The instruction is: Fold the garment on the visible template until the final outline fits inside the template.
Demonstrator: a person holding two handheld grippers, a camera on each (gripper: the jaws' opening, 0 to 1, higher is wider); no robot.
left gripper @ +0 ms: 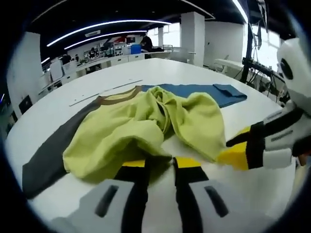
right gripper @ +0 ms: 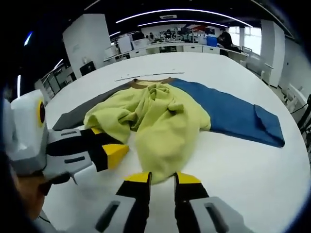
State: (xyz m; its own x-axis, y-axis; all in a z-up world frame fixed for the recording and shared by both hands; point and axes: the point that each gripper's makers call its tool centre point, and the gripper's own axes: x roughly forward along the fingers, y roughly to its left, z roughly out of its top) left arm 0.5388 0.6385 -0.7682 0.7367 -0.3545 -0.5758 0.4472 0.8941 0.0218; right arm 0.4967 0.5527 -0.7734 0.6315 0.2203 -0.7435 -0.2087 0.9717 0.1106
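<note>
Yellow-green shirt (left gripper: 146, 131) crumpled on white counter (left gripper: 252, 194), laid over grey cloth (left gripper: 46, 160) and blue cloth (right gripper: 233, 116), left gripper (left gripper: 158, 165) jaws narrowly parted at shirt hem, right gripper (right gripper: 163, 178) jaws likewise, nothing pinched.

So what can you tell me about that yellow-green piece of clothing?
The yellow-green soft fabric garment lies crumpled and bunched in loose folds on the white table. It looks like a thick knit. It overlaps a dark grey cloth and a blue cloth spread flat beneath it, with a brown collar band showing behind.
</note>
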